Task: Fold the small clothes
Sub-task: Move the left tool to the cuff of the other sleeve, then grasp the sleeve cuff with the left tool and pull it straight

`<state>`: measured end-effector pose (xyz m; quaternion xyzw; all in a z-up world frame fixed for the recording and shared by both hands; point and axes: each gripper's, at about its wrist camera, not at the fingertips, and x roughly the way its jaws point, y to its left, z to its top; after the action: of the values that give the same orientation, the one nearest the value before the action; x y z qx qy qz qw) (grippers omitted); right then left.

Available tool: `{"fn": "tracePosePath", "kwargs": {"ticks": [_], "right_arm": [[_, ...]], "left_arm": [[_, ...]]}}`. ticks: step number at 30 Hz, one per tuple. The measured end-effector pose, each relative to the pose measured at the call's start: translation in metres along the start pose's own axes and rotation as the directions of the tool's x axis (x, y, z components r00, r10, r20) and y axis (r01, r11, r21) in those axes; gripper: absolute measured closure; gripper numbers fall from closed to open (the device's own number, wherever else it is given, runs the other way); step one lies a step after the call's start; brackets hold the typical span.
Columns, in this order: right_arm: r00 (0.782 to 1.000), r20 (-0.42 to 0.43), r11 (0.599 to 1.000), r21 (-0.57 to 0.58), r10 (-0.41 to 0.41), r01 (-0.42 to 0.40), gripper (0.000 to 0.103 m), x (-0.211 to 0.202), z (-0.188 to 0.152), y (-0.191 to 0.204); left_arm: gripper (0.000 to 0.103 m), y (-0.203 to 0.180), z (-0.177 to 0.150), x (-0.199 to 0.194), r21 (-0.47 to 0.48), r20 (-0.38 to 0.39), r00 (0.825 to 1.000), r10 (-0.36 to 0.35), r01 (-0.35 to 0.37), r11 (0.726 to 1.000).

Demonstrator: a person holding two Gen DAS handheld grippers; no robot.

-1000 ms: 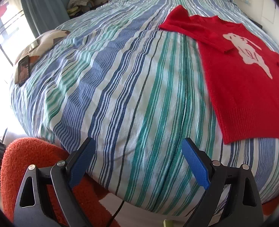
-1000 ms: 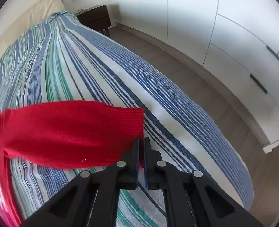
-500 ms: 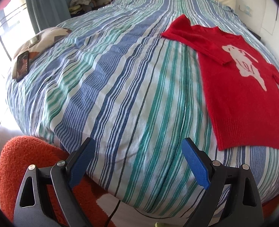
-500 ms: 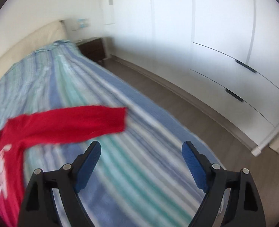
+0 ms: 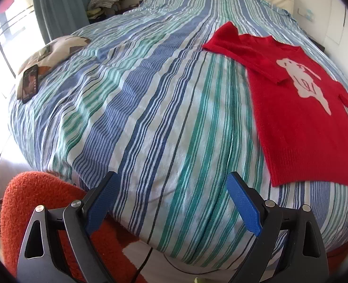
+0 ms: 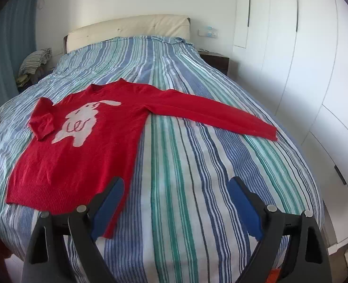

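Observation:
A red sweater (image 6: 84, 146) with a pale animal figure lies flat, front up, on the striped bed (image 6: 185, 165). Its right sleeve (image 6: 216, 115) stretches out straight toward the bed's right edge. The left sleeve (image 6: 43, 120) is folded in over the chest. My right gripper (image 6: 176, 184) hovers over the foot of the bed beside the sweater's hem, its jaws opening with nothing between them. In the left wrist view the sweater (image 5: 299, 129) lies at the right. My left gripper (image 5: 172, 176) stands open and holds nothing, over the bed's near edge.
A phone (image 5: 30, 86) rests on a patterned cushion (image 5: 53, 52) at the bed's left side. An orange fuzzy rug (image 5: 32, 193) lies below the left gripper. White wardrobes (image 6: 303, 59) and a dark nightstand (image 6: 215, 60) line the right side.
My right gripper let go of the sleeve cuff, opened wide and drew back to the foot of the bed. The sleeve now lies stretched out flat. The left gripper barely moved.

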<state>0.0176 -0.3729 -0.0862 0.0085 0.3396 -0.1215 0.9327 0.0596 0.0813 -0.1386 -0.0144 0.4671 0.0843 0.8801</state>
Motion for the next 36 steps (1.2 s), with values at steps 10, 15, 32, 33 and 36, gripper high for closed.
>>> {"fn": "tracePosePath", "kwargs": {"ticks": [10,15,32,33,36], "right_arm": [[0.98,-0.115,0.979,0.144,0.164,-0.147,0.014,0.023,-0.019,-0.003],[0.976,-0.129,0.971,0.184,0.176,-0.151,0.014,0.029,-0.021,-0.008],[0.968,-0.155,0.959,0.233,0.198,-0.159,0.013,0.04,-0.022,-0.009],[0.968,-0.152,0.96,0.228,0.199,-0.161,0.013,0.04,-0.022,-0.007],[0.968,-0.147,0.963,0.208,0.203,-0.171,0.013,0.039,-0.021,-0.001]], "left_arm": [[0.006,-0.069,0.114,-0.002,0.077,0.009,0.971,-0.238,0.237,0.968],[0.011,-0.157,0.137,0.042,0.429,0.019,0.989,-0.147,0.125,0.895],[0.095,-0.078,0.228,0.081,0.077,-0.003,0.954,-0.298,0.298,0.952],[0.095,-0.05,0.239,0.074,0.011,0.025,0.955,-0.296,0.296,0.955],[0.095,0.025,0.265,0.065,-0.126,0.084,0.972,-0.221,0.231,0.965]]}}
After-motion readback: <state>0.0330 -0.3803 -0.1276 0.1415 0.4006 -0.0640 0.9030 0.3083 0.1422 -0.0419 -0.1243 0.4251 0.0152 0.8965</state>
